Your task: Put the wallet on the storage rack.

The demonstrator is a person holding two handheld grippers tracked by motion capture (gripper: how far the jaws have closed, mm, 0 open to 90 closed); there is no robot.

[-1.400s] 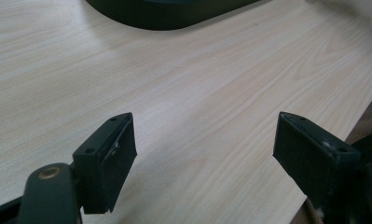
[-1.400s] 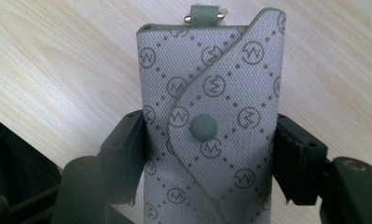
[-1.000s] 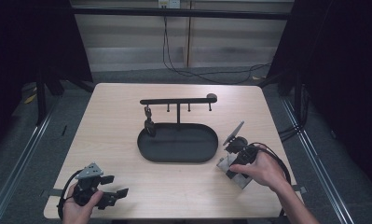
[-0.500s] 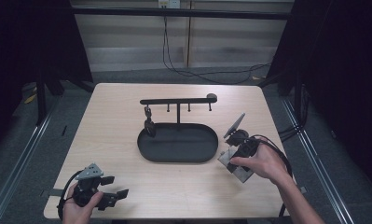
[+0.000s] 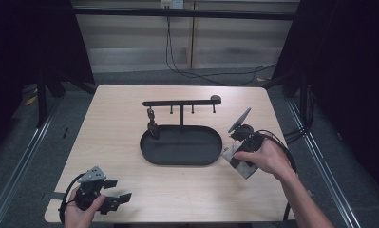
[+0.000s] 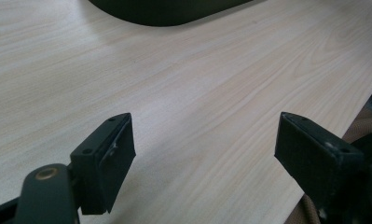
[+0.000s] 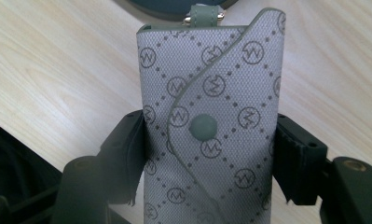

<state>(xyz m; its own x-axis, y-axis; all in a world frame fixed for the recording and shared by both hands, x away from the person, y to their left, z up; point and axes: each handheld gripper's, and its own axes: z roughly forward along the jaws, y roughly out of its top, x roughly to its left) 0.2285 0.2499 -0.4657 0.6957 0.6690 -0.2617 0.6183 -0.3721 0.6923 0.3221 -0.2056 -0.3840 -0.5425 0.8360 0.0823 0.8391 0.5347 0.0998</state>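
Observation:
A grey pouch (image 7: 211, 93) with a printed diamond pattern, a flap and a round snap stands between the jaws of my right gripper (image 7: 207, 158), which is shut on its sides. In the high view this pouch (image 5: 240, 119) rises tilted from the right gripper (image 5: 242, 130), just right of the black oval tray (image 5: 144, 147). My left gripper (image 5: 119, 189) rests at the table's front left corner. Its jaws stand wide apart over bare wood, and in its own view the left gripper (image 6: 207, 149) has nothing between them.
A black stand (image 5: 181, 102) with a horizontal bar and small hooks rises from the tray's far side. A small dark item (image 5: 152, 124) hangs at its left end. The tray's edge (image 6: 165, 9) shows far ahead of the left jaws. Cables trail off the table.
My right gripper has lifted a little and drifted away from the front edge with the pouch in it. The left gripper has stayed put.

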